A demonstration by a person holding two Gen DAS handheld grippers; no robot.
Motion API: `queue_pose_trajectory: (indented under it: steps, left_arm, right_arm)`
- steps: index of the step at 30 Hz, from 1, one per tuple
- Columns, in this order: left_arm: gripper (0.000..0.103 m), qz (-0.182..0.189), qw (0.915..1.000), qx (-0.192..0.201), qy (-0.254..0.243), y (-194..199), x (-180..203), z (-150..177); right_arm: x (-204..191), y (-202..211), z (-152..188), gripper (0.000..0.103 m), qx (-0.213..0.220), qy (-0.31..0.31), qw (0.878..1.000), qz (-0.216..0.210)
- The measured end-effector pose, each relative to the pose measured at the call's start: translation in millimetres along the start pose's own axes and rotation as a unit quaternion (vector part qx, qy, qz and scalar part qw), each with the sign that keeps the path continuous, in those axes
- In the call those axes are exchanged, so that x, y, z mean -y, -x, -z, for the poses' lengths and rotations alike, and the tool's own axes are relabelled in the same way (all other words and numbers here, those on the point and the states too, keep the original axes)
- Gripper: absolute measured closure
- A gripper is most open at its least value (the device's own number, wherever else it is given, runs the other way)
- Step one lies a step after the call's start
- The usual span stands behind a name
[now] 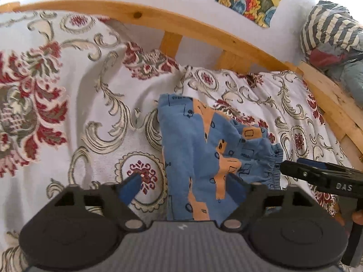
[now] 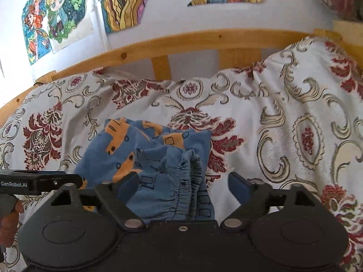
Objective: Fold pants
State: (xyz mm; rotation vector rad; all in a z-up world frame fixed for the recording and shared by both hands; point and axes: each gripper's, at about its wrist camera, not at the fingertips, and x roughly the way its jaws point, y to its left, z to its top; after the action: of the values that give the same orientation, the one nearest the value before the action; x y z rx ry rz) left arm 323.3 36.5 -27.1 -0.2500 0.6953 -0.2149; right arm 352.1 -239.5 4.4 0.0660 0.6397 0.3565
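Pants (image 1: 204, 149) on bedspread (image 1: 90, 113), btwn grippers

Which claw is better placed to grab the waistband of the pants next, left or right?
Probably the right claw: it is open with the elastic waistband bunched between its fingers. The left claw, also open, sits over the pants away from the waistband.

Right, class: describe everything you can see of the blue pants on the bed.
The pants are soft blue cloth printed with orange vehicles and dark outlines. They lie folded into a compact bundle on the floral bedspread, the gathered elastic waistband toward the right gripper, whose open jaws straddle it. The left gripper is also open over the pants.
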Motion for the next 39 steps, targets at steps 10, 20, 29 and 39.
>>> queue_pose_trajectory:
  steps: [10, 20, 29, 39]
  left_arm:
    - [0.001, -0.047, 0.9979, 0.045, 0.002, 54.7, 13.1, 17.9]
    - [0.001, -0.087, 0.9918, 0.086, -0.038, 111.5, 37.9, 50.6]
    - [0.001, -0.1, 0.9872, 0.102, -0.07, 161.8, 56.4, 90.5]
    - [0.001, -0.097, 0.9899, 0.085, -0.058, 188.3, 58.9, 134.9]
  right_arm:
    - [-13.5, 50.2, 16.6, 0.001, 0.037, 0.007, 0.999, 0.025]
    - [-34.7, 112.6, 42.7, 0.001, 0.073, -0.004, 0.997, 0.03]
    - [-50.7, 171.5, 80.8, 0.001, 0.093, -0.021, 0.994, 0.045]
    - [-64.5, 215.5, 119.6, 0.001, 0.1, -0.01, 0.993, 0.062]
